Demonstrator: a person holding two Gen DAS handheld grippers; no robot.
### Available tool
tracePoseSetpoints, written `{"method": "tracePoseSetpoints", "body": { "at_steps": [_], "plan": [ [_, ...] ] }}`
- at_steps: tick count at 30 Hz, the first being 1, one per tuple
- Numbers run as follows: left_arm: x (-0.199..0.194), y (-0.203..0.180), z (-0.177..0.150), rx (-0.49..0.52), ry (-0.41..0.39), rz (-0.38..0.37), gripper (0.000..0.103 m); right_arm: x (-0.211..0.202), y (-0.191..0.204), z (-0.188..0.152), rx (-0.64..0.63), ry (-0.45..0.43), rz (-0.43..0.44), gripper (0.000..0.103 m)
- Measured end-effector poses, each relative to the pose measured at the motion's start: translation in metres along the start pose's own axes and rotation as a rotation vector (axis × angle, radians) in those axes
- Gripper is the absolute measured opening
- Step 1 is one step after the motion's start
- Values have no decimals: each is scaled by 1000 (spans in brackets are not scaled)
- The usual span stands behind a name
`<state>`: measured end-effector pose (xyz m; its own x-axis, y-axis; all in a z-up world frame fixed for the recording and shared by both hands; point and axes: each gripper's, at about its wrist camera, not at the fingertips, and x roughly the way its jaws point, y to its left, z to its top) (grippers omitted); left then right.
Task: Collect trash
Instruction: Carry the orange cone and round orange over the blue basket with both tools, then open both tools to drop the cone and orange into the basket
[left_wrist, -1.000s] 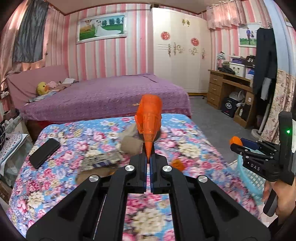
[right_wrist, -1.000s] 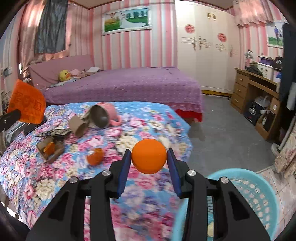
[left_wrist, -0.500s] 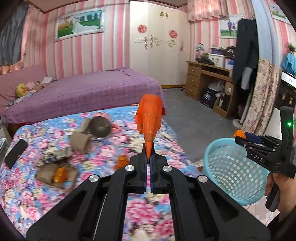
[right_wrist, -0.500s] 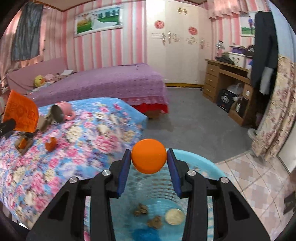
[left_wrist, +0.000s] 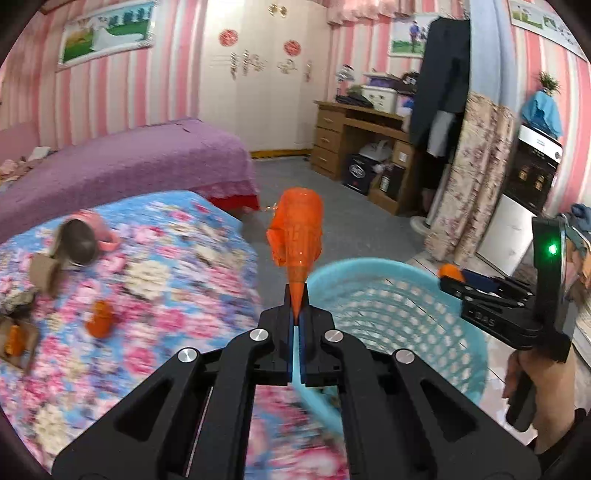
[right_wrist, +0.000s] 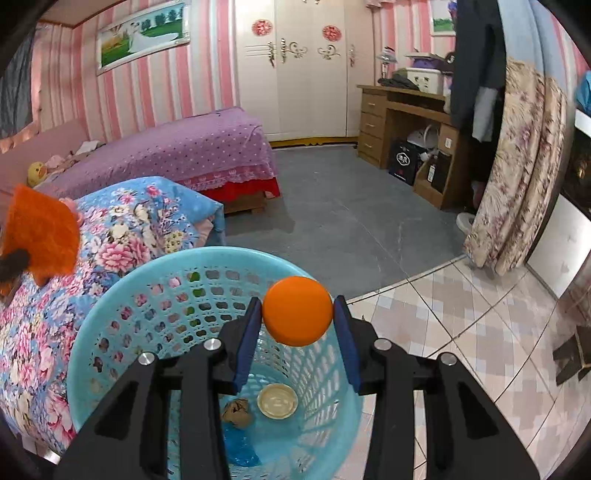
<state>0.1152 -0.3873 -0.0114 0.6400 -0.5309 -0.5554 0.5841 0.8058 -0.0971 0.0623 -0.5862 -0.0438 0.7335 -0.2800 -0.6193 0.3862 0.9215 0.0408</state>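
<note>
While the floral bed (left_wrist: 155, 288) lies off to the left of both pairs of jaws, the left gripper (left_wrist: 295, 295) is clenched tight on the pointed lower end of an orange wrapper (left_wrist: 297, 236), which stands up and forward from the jaws, its crumpled body well above their tips. Left of those jaws, on the bedspread, sit a pink cup (left_wrist: 85, 240) on its side, a cardboard tube (left_wrist: 44, 275) and a small orange scrap (left_wrist: 99, 319), all blurred. Just right of and beyond the same jaws is the rim of the blue basket (left_wrist: 373, 266).

Further right, the right gripper (right_wrist: 297, 314) grasps an orange ball (right_wrist: 297, 311) squarely between its blue pads, one pad pressing each side, the ball at the very tips. Below and beyond these jaws the basket (right_wrist: 122, 284) opens, holding a round lid (right_wrist: 277, 400), a brown crumpled lump (right_wrist: 236, 413) and something blue (right_wrist: 240, 448) at its bottom. From this view the wrapper (right_wrist: 42, 236) shows far left, over the bed (right_wrist: 122, 236).
</note>
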Motion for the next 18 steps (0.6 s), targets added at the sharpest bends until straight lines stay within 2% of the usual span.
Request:
{"method": "tracePoseSetpoints", "body": {
  "at_steps": [5, 8, 10, 12, 14, 18],
  "plan": [
    [20, -36, -11, 31, 43, -58, 0, 1, -4, -2, 9, 1, 2, 40],
    [30, -41, -19, 30, 77, -67, 1, 4, -3, -3, 2, 6, 1, 40],
    [35, -37, -21, 26, 92, -69, 15, 3, -3, -4, -1, 7, 2, 40],
    [35, -31, -23, 20, 88, -30, 63, 3, -2, -4, -2, 7, 2, 40],
    [31, -22, -24, 18, 55, 18, 74, 3, -2, -5, -2, 5, 1, 40],
    [27, 0, -23, 17, 28, 112, 87, 0, 3, -5, -11, -9, -4, 40]
  ]
}}
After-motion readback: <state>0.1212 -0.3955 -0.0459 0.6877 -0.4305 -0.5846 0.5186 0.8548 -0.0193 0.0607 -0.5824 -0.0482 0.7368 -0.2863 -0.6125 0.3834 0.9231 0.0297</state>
